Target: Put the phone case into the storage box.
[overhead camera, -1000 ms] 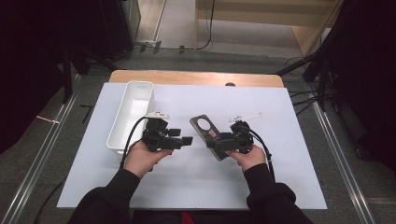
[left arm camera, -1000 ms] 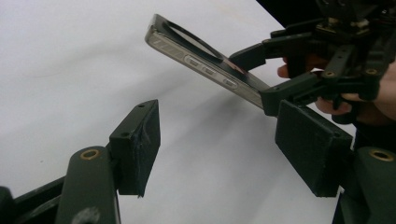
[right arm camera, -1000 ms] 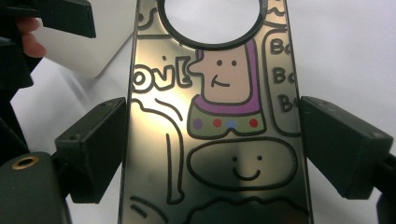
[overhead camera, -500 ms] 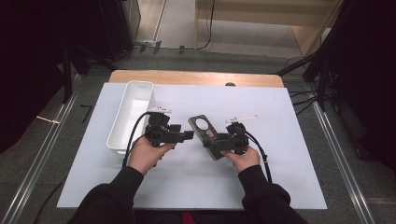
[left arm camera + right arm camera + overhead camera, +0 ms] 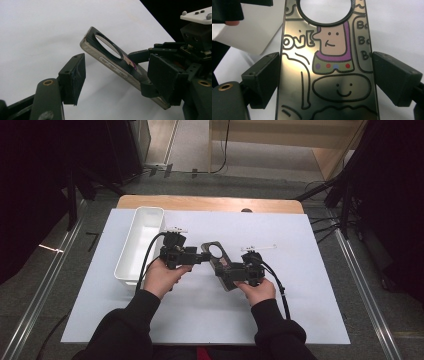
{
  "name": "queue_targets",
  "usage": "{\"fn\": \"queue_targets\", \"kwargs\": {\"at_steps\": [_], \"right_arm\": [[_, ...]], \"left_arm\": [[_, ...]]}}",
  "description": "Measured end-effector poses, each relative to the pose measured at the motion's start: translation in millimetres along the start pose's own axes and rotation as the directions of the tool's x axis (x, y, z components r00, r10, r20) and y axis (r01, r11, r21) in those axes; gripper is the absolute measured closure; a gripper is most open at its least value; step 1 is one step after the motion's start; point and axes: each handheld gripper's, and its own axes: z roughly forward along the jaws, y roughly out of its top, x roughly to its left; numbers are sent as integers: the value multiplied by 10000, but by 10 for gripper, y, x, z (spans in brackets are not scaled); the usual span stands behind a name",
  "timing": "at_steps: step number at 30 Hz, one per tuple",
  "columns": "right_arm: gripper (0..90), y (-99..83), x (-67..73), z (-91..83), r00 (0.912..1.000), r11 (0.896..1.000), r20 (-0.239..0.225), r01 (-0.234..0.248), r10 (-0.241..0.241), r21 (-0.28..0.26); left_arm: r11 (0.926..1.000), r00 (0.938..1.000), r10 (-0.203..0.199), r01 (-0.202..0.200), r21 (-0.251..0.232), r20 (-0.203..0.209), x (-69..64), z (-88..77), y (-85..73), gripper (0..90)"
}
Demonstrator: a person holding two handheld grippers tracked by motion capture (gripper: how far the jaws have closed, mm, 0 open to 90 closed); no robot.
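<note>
Since before, our left claw [image 5: 202, 256] has slid toward the phone case [image 5: 218, 256], open, while our right claw [image 5: 226, 270] grips it beside the empty white tray [image 5: 131, 264].

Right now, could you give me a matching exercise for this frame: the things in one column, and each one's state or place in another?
1. dark cartoon-printed phone case
2. white rectangular plastic bin
3. left gripper
4. right gripper

a. jaws open
b. standing at the table's left
c. clamped by its two long edges
d. shut on the case

Pairs: 1-c, 2-b, 3-a, 4-d
</note>
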Motion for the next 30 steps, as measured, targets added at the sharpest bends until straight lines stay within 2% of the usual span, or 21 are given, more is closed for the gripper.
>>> {"fn": "queue_targets", "kwargs": {"at_steps": [2,8,11,13,25,30], "right_arm": [[109,-6,-13,-7,9998,9998,-75,-199,198,-78],[110,-34,-43,-20,9993,9991,19,-360,360,-237],[110,-39,-38,-21,9992,9985,68,-399,402,-384],[110,-46,-27,-17,9986,9975,-9,-536,536,-453],[109,-89,124,54,9990,9956,15,-452,454,-818],[110,-115,172,93,9988,9938,21,-479,483,-1003]], "left_arm": [[10000,10000,-45,45,37,-2,9,12,16,305],[10000,9998,-72,72,18,-161,65,51,87,305],[9996,9996,-291,291,-73,-69,92,68,110,306],[9995,9995,-297,296,-73,-79,100,75,119,306],[9981,9982,-596,594,-147,-89,114,96,137,307],[9972,9968,-733,730,-132,-315,121,111,138,307]]}}
